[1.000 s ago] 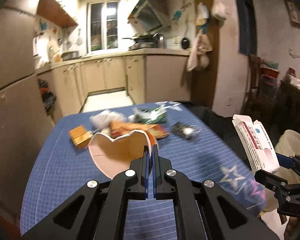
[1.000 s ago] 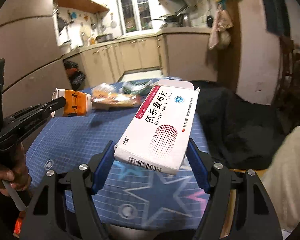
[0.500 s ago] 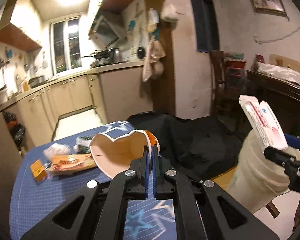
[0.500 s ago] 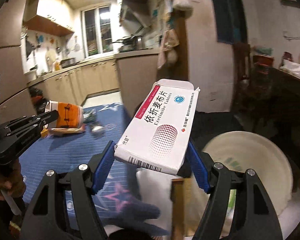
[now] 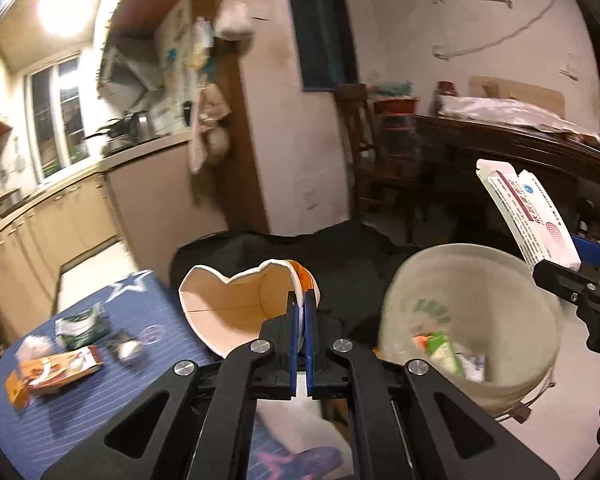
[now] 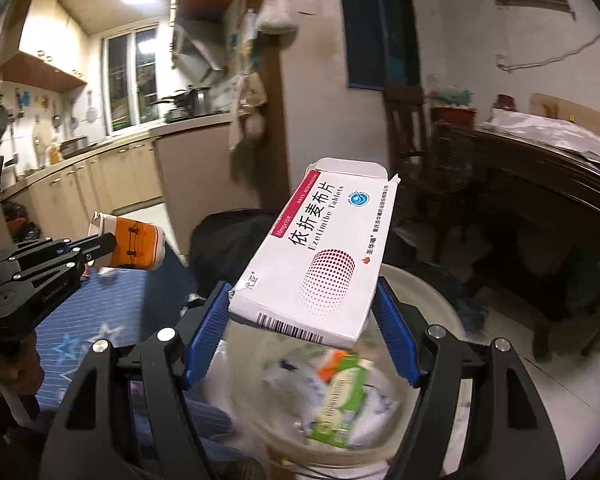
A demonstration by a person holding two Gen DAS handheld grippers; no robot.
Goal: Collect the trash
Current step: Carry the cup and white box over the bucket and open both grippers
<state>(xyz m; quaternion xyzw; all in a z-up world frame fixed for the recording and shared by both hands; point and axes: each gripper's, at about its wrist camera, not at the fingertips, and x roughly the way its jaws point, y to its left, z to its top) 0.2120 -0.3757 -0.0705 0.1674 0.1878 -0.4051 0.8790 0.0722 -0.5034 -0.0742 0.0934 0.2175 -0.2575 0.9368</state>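
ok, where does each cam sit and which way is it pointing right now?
Left wrist: on the left gripper, looking forward along its fingers over the blue table edge toward the trash bucket; own fingers pinch the paper cup, and the right gripper shows at the right edge.
Right wrist: on the right gripper, tilted down over the bucket; own fingers clamp the medicine box, with the left gripper at far left.
Shared: bucket, cup, box, table, kitchen counter.

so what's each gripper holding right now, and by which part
The left gripper pinches the squashed paper cup by its rim wall. The right gripper clamps the white medicine box across its lower long edges.
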